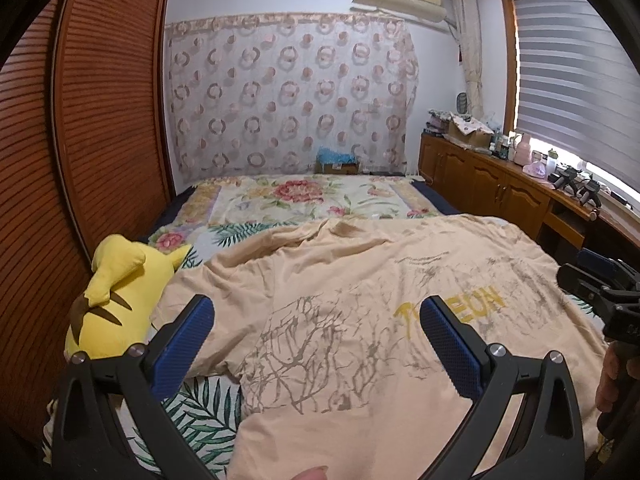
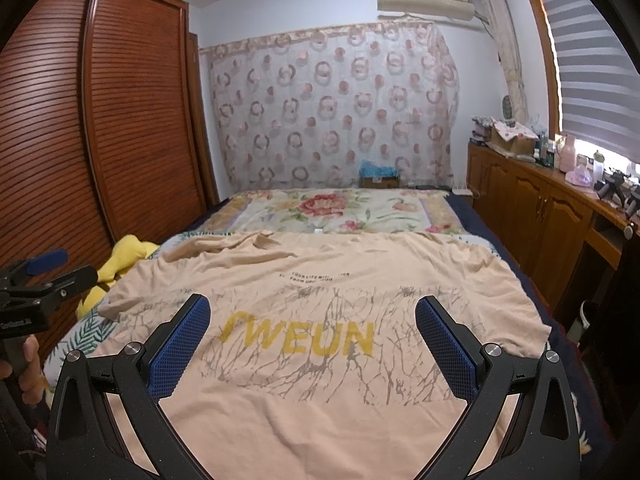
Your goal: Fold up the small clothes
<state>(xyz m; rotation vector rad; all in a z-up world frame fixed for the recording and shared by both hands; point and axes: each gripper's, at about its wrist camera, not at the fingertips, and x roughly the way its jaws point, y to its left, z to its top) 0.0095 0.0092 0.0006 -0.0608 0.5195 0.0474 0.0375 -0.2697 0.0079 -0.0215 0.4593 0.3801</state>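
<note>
Blue-padded left tongs (image 1: 316, 344) sit right up close in the left wrist view, spread wide with nothing between them, hovering over the near-left part of the peach t-shirt (image 1: 360, 300). Same story on the other side: the right tongs (image 2: 312, 344) are spread wide too, empty, hanging above the shirt's yellow lettering (image 2: 300, 338) (reads something like "WEUN", first letter is cut off by a crease).

So the t-shirt itself is lying spread out, print side up, on the bed (image 2: 340, 208), covering most of the near half of it. It's mostly flat but the far-left edge of the shirt is rumpled and bunched. Grey branchy cracks are printed all around the lettering.

Just left of the shirt there's a yellow plush toy (image 1: 116, 300) lying on the leafy bedspread, touching or nearly touching the shirt's edge, can't quite tell. Beyond the shirt the bed shows a floral blanket (image 1: 304, 196). Left of the shirt stands a brown slatted wardrobe (image 1: 100, 120), and right of it a wooden worktop (image 2: 560, 176) under the window, cluttered with bottles and boxes.
</note>
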